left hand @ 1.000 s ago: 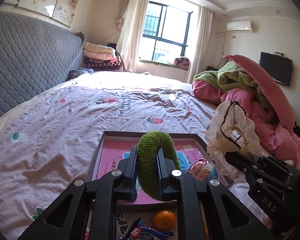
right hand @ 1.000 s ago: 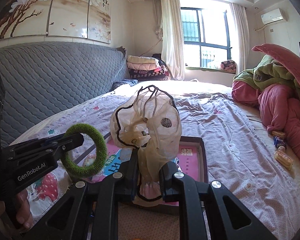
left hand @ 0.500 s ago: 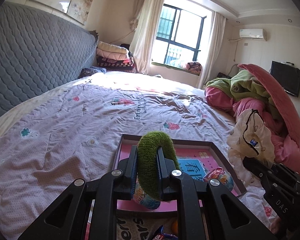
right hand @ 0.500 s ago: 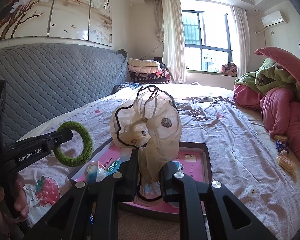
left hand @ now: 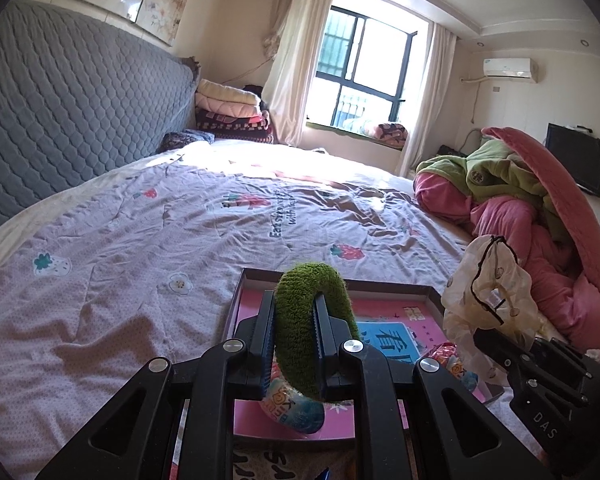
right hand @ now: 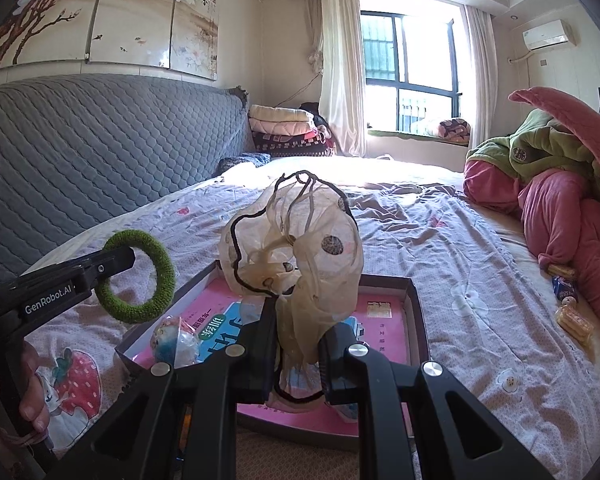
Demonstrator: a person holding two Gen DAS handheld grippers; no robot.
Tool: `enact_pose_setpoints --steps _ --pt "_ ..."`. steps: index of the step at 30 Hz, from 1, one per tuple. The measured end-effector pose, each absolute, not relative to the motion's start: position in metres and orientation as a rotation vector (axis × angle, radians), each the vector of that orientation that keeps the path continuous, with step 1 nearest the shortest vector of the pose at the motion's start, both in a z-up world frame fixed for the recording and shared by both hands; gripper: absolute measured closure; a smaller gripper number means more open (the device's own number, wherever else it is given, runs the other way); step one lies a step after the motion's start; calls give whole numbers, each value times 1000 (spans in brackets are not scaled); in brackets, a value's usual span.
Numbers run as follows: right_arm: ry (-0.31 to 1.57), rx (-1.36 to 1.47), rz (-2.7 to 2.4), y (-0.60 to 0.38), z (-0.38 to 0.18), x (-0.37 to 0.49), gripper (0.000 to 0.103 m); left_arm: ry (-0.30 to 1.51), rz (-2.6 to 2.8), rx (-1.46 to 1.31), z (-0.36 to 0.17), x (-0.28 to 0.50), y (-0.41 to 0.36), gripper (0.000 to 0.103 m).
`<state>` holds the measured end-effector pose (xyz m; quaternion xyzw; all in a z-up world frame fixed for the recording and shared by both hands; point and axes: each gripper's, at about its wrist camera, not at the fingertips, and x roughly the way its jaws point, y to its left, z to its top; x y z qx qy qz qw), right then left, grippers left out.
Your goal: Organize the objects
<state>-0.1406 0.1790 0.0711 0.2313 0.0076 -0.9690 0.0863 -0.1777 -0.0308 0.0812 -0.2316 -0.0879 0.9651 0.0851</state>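
I am holding the green ring (left hand: 314,322) in the left gripper (left hand: 293,344) and the sheer scrunchie (right hand: 295,256) in the right gripper (right hand: 297,356), both hovering over the tray (right hand: 418,320), where limp fabric risks snagging on release.

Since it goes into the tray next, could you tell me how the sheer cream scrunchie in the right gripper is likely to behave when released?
The sheer cream scrunchie looks floppy: its gauzy folds billow above the right gripper, so it will probably slump. It seems very light and may drift, not drop straight into the tray. Rolling is unlikely; snagging on a finger seems possible.
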Motion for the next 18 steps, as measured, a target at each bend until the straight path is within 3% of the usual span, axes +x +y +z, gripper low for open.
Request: enact_pose_setpoints --steps 18 --pt "53 839 -2873 177 47 -157 85 -252 2802 -798 60 -200 12 87"
